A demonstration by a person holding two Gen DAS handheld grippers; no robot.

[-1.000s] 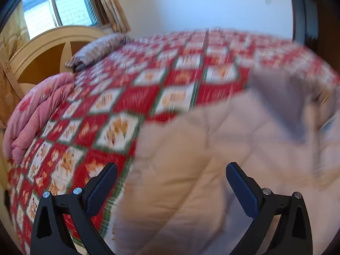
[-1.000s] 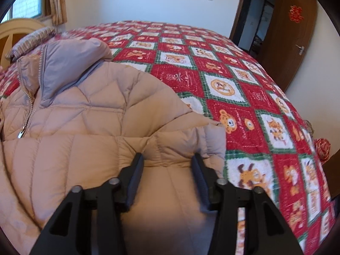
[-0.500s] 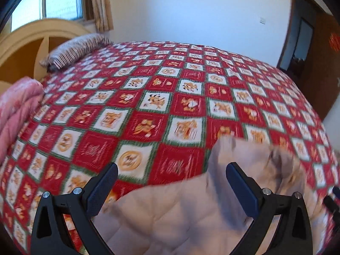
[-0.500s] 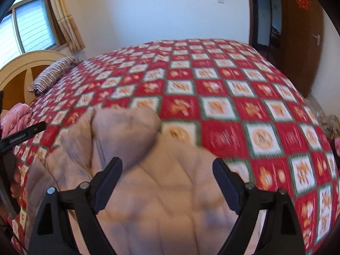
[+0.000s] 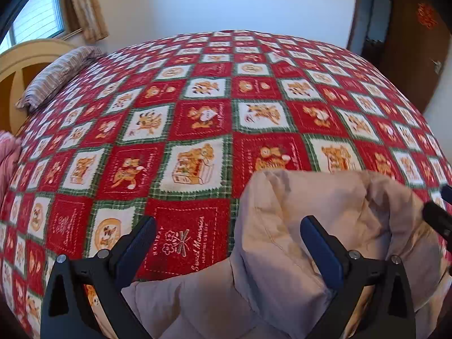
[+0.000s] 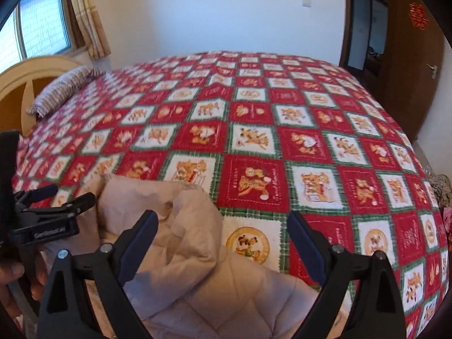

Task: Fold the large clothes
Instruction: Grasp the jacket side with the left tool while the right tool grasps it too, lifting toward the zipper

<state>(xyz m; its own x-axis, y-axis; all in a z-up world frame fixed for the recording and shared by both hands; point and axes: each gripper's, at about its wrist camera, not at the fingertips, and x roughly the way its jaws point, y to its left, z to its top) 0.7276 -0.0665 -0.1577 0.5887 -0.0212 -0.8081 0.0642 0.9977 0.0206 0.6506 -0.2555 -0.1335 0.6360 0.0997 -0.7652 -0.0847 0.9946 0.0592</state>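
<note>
- Bed (image 5: 197, 118), red-and-green patchwork cover: broad bare stretch beyond both tools, reaching the far edge by the white wall.
- Left tool (image 5: 227, 243): fingers wide apart, holding nothing; right finger over the jacket, left over bare cover.
- Right tool (image 6: 223, 237): fingers wide apart, holding nothing.
- Beige padded jacket (image 5: 296, 226): bunched at the near bed edge, under and between both tools; lower part cut off.
- Striped pillow (image 5: 56, 76) and headboard (image 6: 17, 82): far left.
- Brown door (image 6: 409, 56): far right.
</note>
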